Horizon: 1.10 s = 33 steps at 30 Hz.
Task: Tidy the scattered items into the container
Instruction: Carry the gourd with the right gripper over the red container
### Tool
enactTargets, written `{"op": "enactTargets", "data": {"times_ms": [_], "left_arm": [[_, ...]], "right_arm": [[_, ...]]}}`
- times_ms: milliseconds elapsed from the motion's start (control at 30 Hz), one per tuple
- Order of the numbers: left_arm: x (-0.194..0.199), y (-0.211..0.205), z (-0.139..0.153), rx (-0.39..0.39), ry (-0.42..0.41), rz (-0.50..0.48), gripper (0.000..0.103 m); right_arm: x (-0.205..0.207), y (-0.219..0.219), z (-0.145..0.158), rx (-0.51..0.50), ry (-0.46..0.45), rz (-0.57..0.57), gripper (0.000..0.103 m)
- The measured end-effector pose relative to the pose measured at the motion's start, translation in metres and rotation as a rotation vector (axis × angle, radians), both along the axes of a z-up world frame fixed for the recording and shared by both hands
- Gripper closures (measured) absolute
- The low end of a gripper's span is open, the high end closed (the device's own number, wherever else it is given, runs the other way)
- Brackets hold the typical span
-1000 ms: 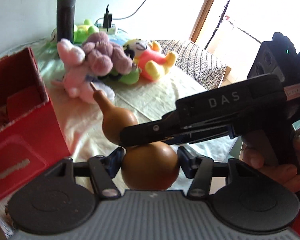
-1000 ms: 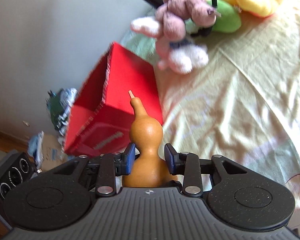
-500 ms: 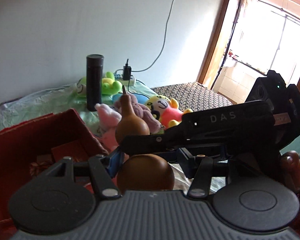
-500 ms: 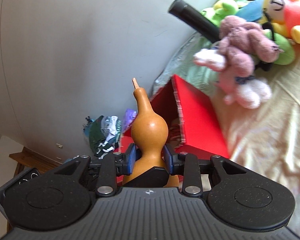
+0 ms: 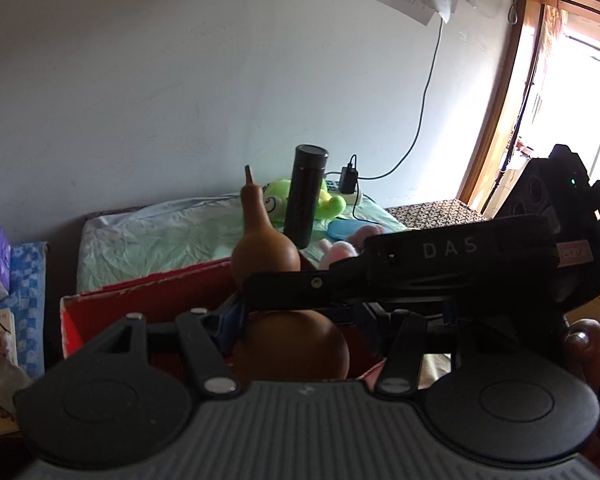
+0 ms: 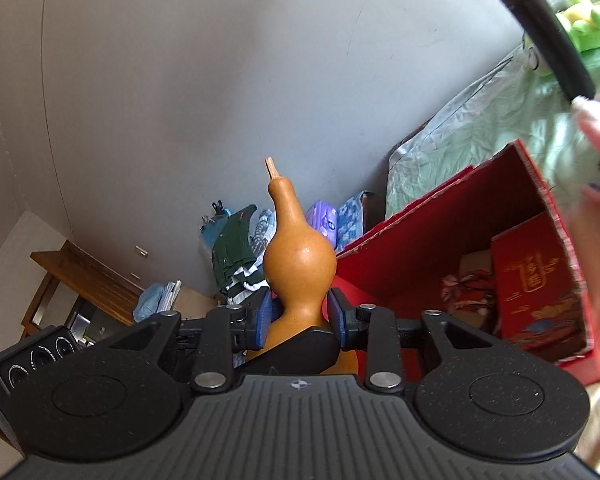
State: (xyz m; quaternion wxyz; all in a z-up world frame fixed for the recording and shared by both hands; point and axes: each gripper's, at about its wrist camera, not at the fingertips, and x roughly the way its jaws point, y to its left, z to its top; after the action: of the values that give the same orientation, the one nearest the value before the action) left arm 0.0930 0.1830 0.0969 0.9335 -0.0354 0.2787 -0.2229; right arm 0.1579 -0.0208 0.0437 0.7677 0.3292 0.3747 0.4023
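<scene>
Inside red box (image 6: 440, 248): smaller red carton (image 6: 536, 284), crumpled cloth (image 6: 466, 294)

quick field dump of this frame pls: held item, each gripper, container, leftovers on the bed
held item: brown gourd, upright, stem up
right gripper: fingers shut on the gourd's waist
left gripper: fingers at the gourd's lower bulb, contact unclear
container: red box, open, holds a red packet
gourd position: beside the box's near rim, not inside
leftovers: black flask, green plush, pink plush
</scene>
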Motion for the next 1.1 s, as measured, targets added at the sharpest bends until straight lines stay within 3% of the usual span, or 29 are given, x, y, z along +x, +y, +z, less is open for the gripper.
{"op": "enactTargets", "data": {"times_ms": [200,433,567,733,967,1100], "left_arm": [[0.022,0.034,-0.022,-0.034,0.097,-0.002,0.046],[0.062,0.061,-0.054,-0.083,0.245,0.035,0.043],[0.082,0.058,-0.073,-0.002,0.305,0.049,0.036],[0.107,0.052,-0.102,0.092,0.424,0.07,0.033],[0.128,0.056,-0.122,0.1,0.552,0.085,0.032],[0.138,0.056,-0.128,0.1,0.588,0.087,0.028]], "right_arm": [[0.006,0.032,-0.017,-0.058,0.043,0.007,0.07],[0.034,0.071,-0.032,-0.235,0.147,0.028,0.07],[0.055,0.097,-0.041,-0.397,0.178,0.071,0.071],[0.08,0.118,-0.065,-0.501,0.226,0.135,0.071],[0.102,0.13,-0.088,-0.648,0.238,0.221,0.073],[0.11,0.123,-0.094,-0.622,0.246,0.229,0.073]]}}
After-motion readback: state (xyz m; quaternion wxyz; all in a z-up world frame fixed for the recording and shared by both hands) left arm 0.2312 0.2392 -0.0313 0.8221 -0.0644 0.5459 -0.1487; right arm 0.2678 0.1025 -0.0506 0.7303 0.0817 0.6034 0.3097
